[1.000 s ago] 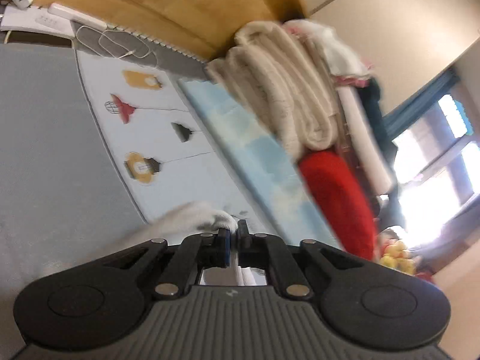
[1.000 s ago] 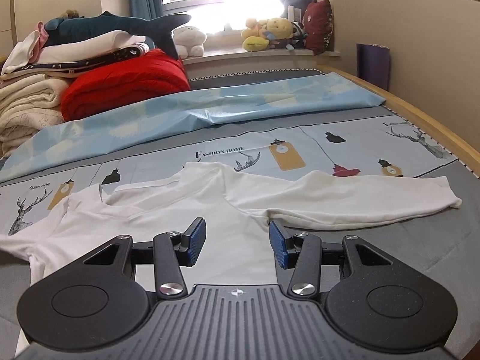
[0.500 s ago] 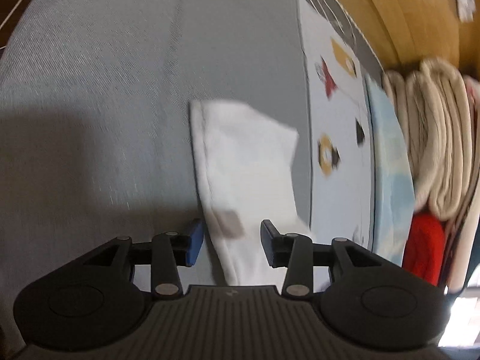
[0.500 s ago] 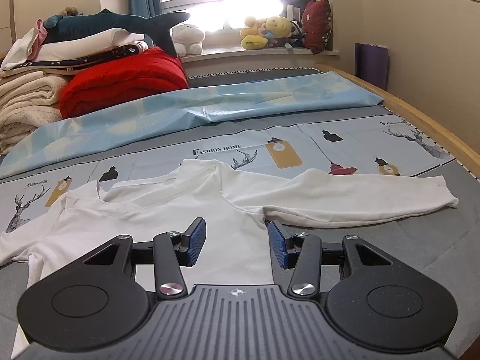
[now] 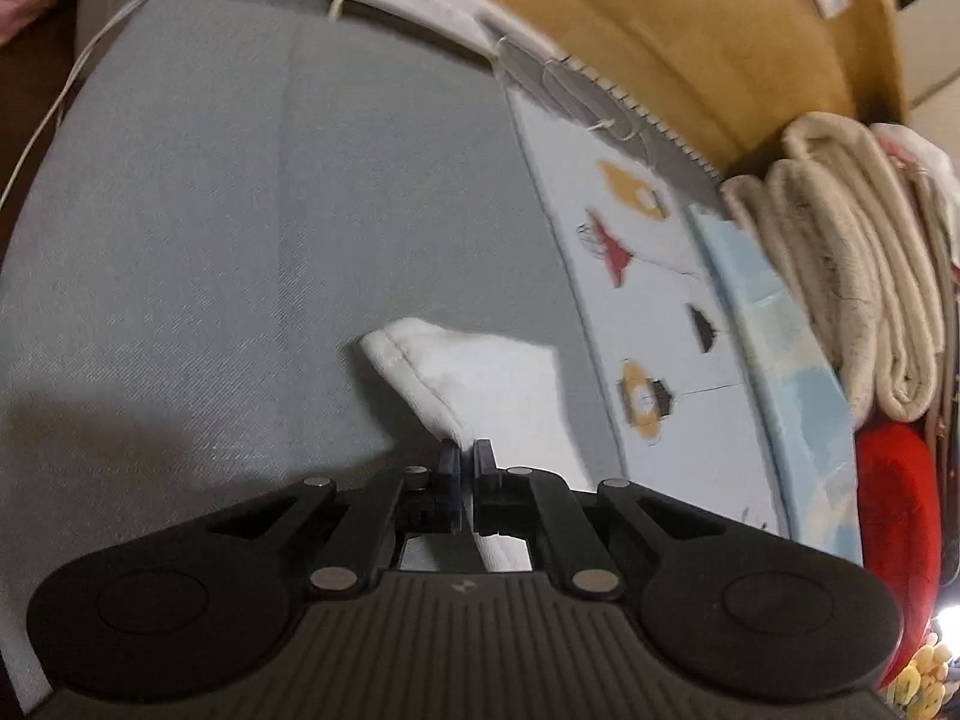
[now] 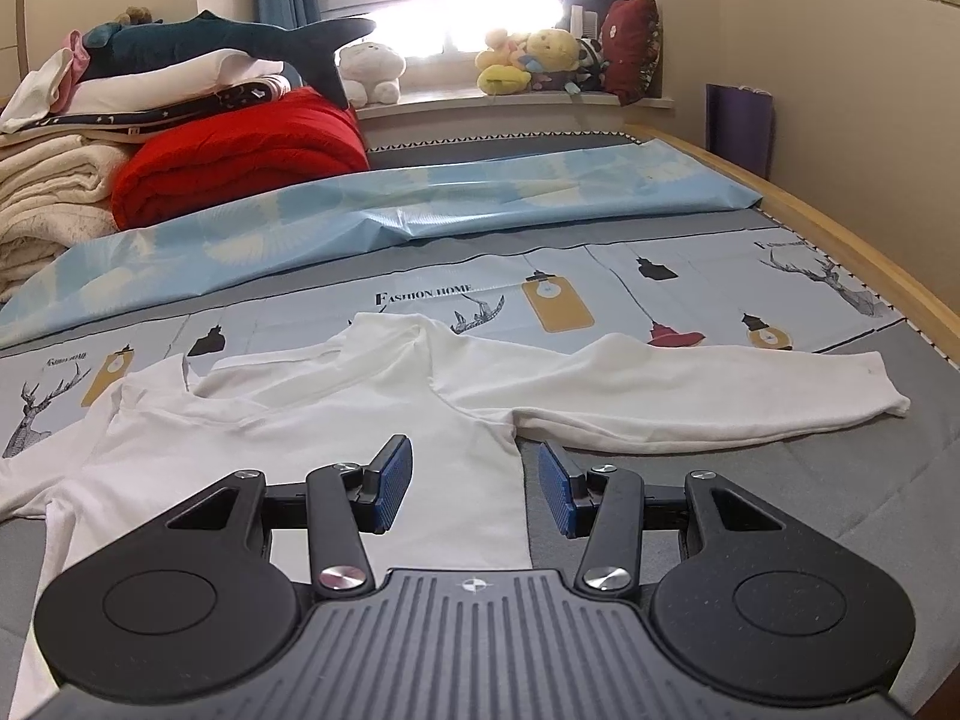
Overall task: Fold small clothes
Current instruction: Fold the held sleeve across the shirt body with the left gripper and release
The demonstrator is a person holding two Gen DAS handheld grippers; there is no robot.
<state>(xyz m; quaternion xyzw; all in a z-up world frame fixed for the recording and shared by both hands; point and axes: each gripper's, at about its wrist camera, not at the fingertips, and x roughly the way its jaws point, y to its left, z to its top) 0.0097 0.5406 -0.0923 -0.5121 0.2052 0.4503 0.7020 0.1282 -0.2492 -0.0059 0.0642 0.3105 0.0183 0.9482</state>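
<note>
A small white long-sleeved shirt [image 6: 384, 420] lies spread flat on the grey bed cover, its right sleeve [image 6: 720, 390] stretched out to the right. My right gripper [image 6: 474, 480] is open and empty, hovering low over the shirt's body near the right armpit. In the left wrist view my left gripper [image 5: 465, 459] is shut on the edge of the shirt's left sleeve [image 5: 486, 378], with the cuff end lifted a little off the grey cover [image 5: 240, 240].
Folded cream blankets [image 6: 42, 204], a red quilt [image 6: 240, 150] and stacked linens sit at the back left. A blue sheet [image 6: 420, 204] lies across the bed. Plush toys [image 6: 540, 60] line the windowsill. The wooden bed rail [image 6: 840, 240] runs along the right; cables [image 5: 72, 72] lie near the headboard.
My left gripper opened over the sleeve half a second ago and has now closed on its edge. The right gripper has barely moved and stays open.
</note>
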